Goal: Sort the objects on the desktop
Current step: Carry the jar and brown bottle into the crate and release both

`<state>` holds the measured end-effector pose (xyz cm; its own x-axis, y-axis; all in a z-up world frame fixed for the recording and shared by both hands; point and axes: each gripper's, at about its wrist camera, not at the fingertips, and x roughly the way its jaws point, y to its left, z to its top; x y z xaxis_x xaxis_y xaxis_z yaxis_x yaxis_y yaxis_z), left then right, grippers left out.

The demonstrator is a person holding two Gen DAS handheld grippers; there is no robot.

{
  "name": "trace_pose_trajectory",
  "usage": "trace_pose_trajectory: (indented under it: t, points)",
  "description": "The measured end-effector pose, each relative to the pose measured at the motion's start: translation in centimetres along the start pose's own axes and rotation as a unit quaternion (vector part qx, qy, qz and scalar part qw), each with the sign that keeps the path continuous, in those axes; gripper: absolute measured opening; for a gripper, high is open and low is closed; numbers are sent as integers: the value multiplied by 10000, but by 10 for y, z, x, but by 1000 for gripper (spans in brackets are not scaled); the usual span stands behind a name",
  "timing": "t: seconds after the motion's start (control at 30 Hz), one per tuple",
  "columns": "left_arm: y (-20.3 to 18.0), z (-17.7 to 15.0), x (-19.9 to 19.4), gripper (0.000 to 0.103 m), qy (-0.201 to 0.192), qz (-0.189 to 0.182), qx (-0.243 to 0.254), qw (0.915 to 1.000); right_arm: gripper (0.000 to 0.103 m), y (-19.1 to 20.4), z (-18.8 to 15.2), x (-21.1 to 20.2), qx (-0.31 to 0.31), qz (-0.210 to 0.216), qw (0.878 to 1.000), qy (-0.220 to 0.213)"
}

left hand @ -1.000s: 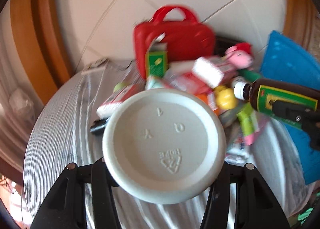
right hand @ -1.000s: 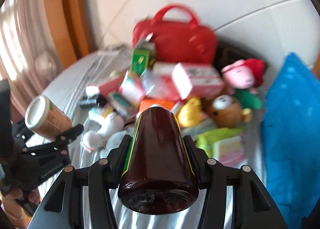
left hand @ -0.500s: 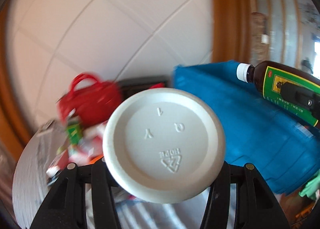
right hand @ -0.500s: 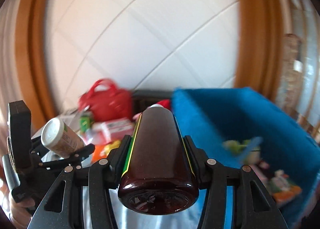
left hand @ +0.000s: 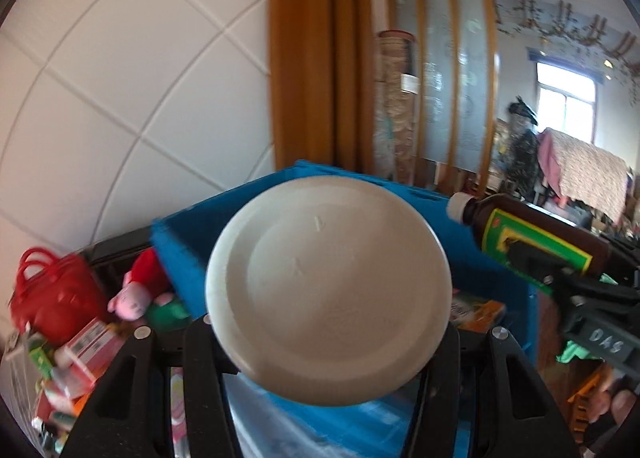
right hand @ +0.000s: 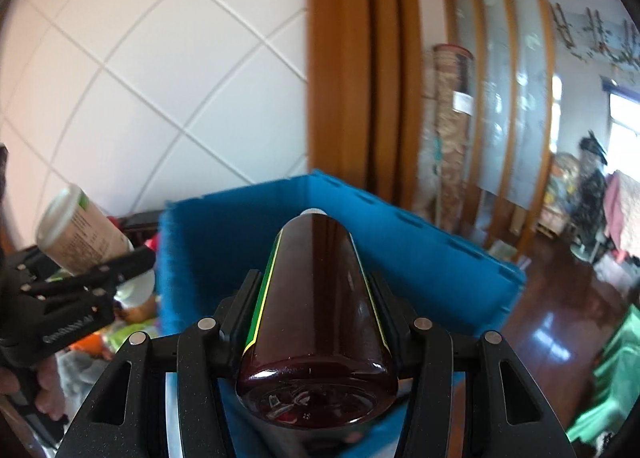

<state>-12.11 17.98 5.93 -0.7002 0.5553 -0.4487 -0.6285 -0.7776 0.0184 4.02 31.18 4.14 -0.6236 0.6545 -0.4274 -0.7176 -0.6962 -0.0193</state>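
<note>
Left hand-held gripper (left hand: 326, 338): I clamp the white jar (left hand: 326, 290) before the blue bin (left hand: 492, 278).
Right hand-held gripper (right hand: 316, 322): I clamp the brown bottle (right hand: 316, 298) over the bin.

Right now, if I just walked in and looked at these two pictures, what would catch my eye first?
Probably the white plastic jar, its round base filling the middle of the left wrist view, clamped in the left gripper. Next, the dark brown bottle with a green and yellow label, gripped by the right gripper, cap pointing away. Both hang in front of a bright blue bin; at far left sits a red handbag.
</note>
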Motion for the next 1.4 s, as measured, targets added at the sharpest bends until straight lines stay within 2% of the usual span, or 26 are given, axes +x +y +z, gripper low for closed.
trace_pose_trajectory:
  t: [0.2, 0.4, 0.63, 0.83, 0.9, 0.97, 1.0, 1.03, 1.07, 1.1, 1.17, 1.2, 1.27, 1.4]
  points:
    - [-49, 6, 31, 52, 261, -98, 349, 9990, 51, -53, -5, 19, 50, -26, 9998, 198]
    - [-69, 7, 58, 52, 634, -15, 378, 9973, 51, -84, -15, 43, 63, 142, 9991, 398]
    - [-85, 10, 75, 52, 808, 46, 440, 9957, 51, -101, -19, 70, 35, 293, 9978, 596]
    - [-91, 7, 88, 52, 1016, 93, 379, 9941, 51, -105, -23, 81, -64, 232, 9969, 747]
    - [-92, 7, 91, 60, 1078, 166, 383, 9933, 52, -106, -22, 83, -87, 171, 9968, 779]
    - [-92, 7, 90, 78, 1030, 276, 387, 9935, 52, -108, -22, 85, -97, 121, 9967, 796]
    - [-92, 6, 89, 80, 985, 324, 379, 9939, 53, -109, -22, 86, -102, 106, 9967, 797]
    - [-91, 6, 88, 81, 947, 343, 364, 9942, 54, -110, -22, 85, -104, 82, 9969, 772]
    - [-89, 6, 87, 81, 943, 343, 345, 9944, 62, -110, -21, 84, -114, 53, 9971, 746]
    - [-87, 6, 87, 81, 945, 355, 313, 9944, 75, -110, -20, 83, -121, 32, 9973, 723]
    - [-83, 5, 85, 83, 926, 407, 248, 9946, 94, -110, -18, 80, -128, 11, 9978, 648]
    - [-81, 4, 83, 83, 905, 434, 207, 9947, 99, -109, -17, 77, -153, 15, 9981, 599]
    - [-75, 3, 78, 92, 840, 469, 121, 9953, 103, -106, -15, 74, -194, 11, 9984, 537]
    - [-64, 1, 61, 97, 603, 543, 39, 9967, 103, -97, -9, 64, -242, -20, 9987, 437]
